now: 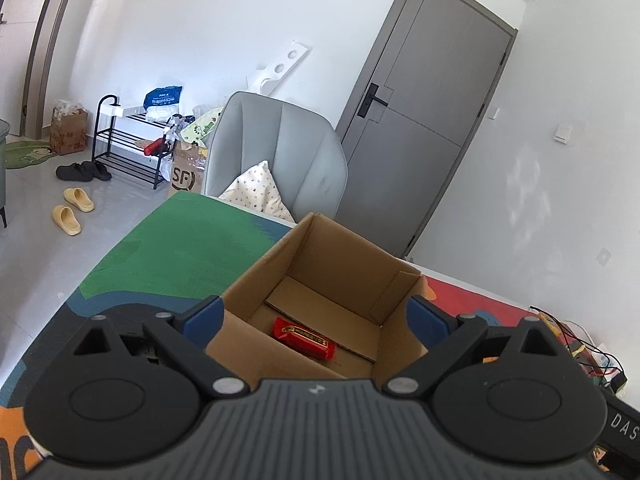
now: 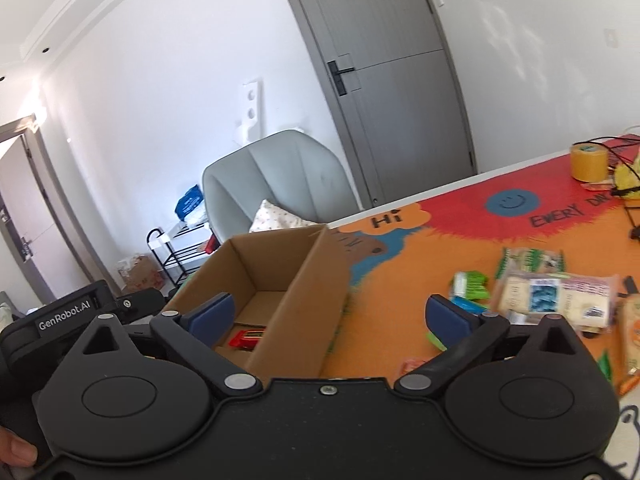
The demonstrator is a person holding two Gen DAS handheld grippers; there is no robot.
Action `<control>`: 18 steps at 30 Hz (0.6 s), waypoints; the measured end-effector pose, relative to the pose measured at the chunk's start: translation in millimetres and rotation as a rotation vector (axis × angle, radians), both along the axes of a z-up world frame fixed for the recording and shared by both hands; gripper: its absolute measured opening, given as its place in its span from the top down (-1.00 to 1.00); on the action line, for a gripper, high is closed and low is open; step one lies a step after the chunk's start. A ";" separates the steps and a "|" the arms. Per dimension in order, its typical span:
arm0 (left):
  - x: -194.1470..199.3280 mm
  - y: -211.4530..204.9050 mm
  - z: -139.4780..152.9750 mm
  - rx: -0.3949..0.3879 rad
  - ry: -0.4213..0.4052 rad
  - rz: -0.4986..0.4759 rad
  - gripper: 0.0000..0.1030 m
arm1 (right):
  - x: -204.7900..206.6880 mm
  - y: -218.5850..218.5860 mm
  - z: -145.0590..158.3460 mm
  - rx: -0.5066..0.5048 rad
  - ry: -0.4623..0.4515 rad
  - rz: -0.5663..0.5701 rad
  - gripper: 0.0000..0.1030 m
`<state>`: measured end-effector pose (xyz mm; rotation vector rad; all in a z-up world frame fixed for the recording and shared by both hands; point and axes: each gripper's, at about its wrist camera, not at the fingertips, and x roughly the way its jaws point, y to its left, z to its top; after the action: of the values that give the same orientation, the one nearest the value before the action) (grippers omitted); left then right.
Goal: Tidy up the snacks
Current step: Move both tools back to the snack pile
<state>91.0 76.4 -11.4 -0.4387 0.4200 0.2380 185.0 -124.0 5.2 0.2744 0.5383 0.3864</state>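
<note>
Snacks [image 2: 556, 300] lie scattered at right of the frame on the orange counter [image 2: 400, 280], waiting for sorting. One red bar [image 1: 304, 338] already rests in the box [image 1: 336, 264], lower centre. Left tongs [image 1: 316, 312] and right tongs [image 2: 332, 312] stand spread, holding nothing.

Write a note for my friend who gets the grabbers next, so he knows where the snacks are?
Left gripper: open, empty, over the cardboard box.
Right gripper: open, empty, at the box's right side.
Done: one red snack bar lies on the box floor.
Left: the pile of snack packets sits loose on the colourful table mat, right of the box. Probably move those into the box next.
</note>
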 end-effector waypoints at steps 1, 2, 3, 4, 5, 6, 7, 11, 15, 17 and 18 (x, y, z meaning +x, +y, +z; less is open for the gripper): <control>-0.2 -3.8 0.0 0.004 0.002 -0.010 -0.89 | -1.4 -5.8 -0.7 0.001 0.010 -0.010 -1.00; -0.3 -7.7 0.4 0.013 0.012 -0.028 -0.89 | -2.9 -11.0 -1.6 0.000 0.018 -0.022 -1.00; 0.4 -12.4 1.2 0.033 0.029 -0.037 -0.89 | -4.9 -16.5 -3.0 -0.003 0.023 -0.034 -1.00; 0.8 -17.0 1.9 0.054 0.040 -0.042 -0.89 | -6.8 -21.4 -4.3 -0.007 0.025 -0.043 -1.00; 0.7 -21.6 1.4 0.064 0.037 -0.050 -0.89 | -8.9 -26.8 -5.3 -0.012 0.027 -0.051 -1.00; 0.0 -24.1 1.5 0.059 0.032 -0.059 -0.89 | -10.5 -31.9 -5.9 -0.014 0.030 -0.060 -1.00; -0.6 -26.7 1.1 0.048 0.029 -0.071 -0.89 | -12.1 -36.9 -6.2 -0.013 0.031 -0.066 -1.00; -2.9 -41.3 1.2 0.036 0.025 -0.104 -0.89 | -20.0 -56.3 -6.1 -0.018 0.023 -0.095 -1.00; -5.0 -53.1 0.6 0.025 0.020 -0.144 -0.89 | -26.1 -75.1 -8.2 -0.018 0.030 -0.133 -1.00; -4.2 -59.3 -0.2 0.026 0.019 -0.155 -0.89 | -29.2 -85.0 -9.2 -0.018 0.026 -0.155 -1.00; -3.7 -62.3 -1.3 0.022 0.021 -0.163 -0.89 | -30.8 -88.6 -9.5 -0.020 0.023 -0.165 -1.00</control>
<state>87.3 14.1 -12.7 -0.3785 0.4706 0.0894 154.1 -212.7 -4.3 0.3022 0.5376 0.2183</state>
